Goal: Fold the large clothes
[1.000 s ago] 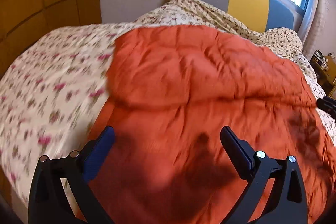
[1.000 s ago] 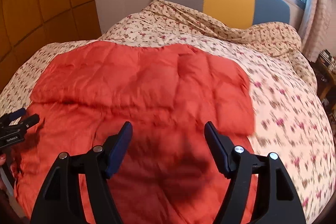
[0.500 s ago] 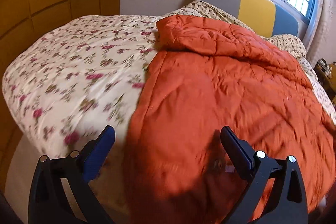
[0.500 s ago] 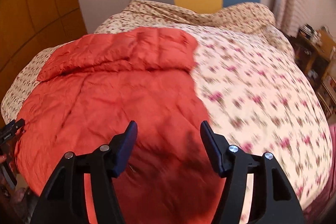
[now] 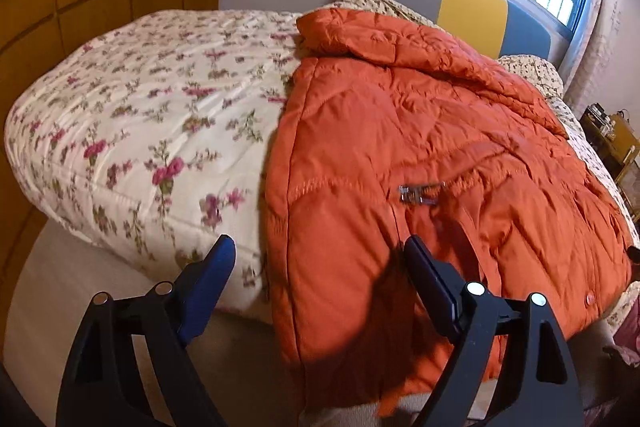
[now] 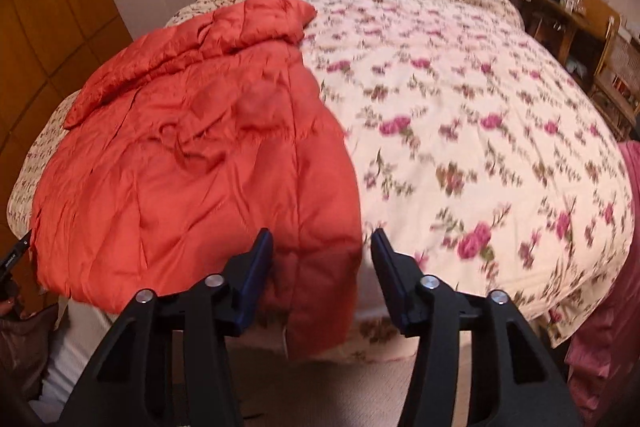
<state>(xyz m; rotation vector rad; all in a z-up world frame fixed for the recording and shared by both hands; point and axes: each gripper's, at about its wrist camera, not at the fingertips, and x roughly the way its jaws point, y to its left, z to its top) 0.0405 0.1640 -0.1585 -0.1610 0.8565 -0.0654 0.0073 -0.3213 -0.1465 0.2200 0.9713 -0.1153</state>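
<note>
Orange jacket (image 5: 420, 167) on floral bedspread (image 5: 140, 115); hem between spread, empty left gripper (image 5: 320, 259) and right gripper (image 6: 322, 255).

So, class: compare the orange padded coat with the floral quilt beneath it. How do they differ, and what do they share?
1. The orange padded coat is plain; the floral quilt carries pink rose sprigs on cream.
2. The coat covers only part of the bed; the quilt spreads across it.
3. The coat lies on top, rumpled; the quilt lies smoother underneath.
Both are stitched, padded fabric and overhang the near edge.
</note>
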